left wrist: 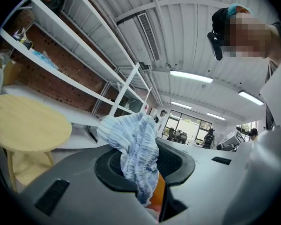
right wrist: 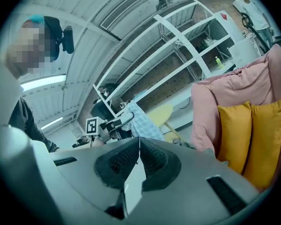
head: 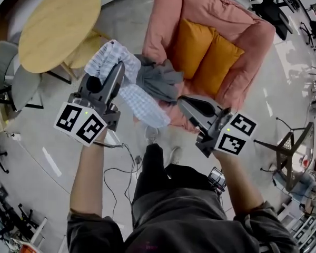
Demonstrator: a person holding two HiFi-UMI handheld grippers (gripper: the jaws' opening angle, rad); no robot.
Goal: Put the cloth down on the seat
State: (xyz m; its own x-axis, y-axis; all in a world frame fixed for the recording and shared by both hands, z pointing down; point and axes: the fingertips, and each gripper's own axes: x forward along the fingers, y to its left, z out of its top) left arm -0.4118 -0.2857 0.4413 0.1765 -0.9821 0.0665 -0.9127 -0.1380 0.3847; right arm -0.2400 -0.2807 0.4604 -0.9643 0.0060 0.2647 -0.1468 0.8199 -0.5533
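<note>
- A person stands in front of a pink armchair (head: 166,20), a gripper in each hand. The left gripper (head: 117,70) is clamped on a blue-and-white striped cloth (head: 145,107) at centre frame in the head view.
- The left gripper view shows the cloth (left wrist: 136,144) bunched between the closed jaws of the left gripper (left wrist: 140,165), spilling over their tips.
- The cloth's long axis runs diagonally. One bundle sits up and left of the jaws, and a tail hangs down and right toward the chair's front edge.
- The seat (head: 175,118) lies to the right of the left jaws in the frame, just beyond the hanging tail. The coming move looks like a short carry rightward and down.
- A grey garment (head: 158,80) is already heaped at the seat's front and touches the striped cloth. Whether the two are joined cannot be told.
- The right gripper (head: 181,101) is nearer the seat, but in its own view the right gripper (right wrist: 139,142) has its jaws together on nothing.
- Two orange cushions (head: 208,62) fill the back of the seat, leaving the front as the likely landing spot.
</note>
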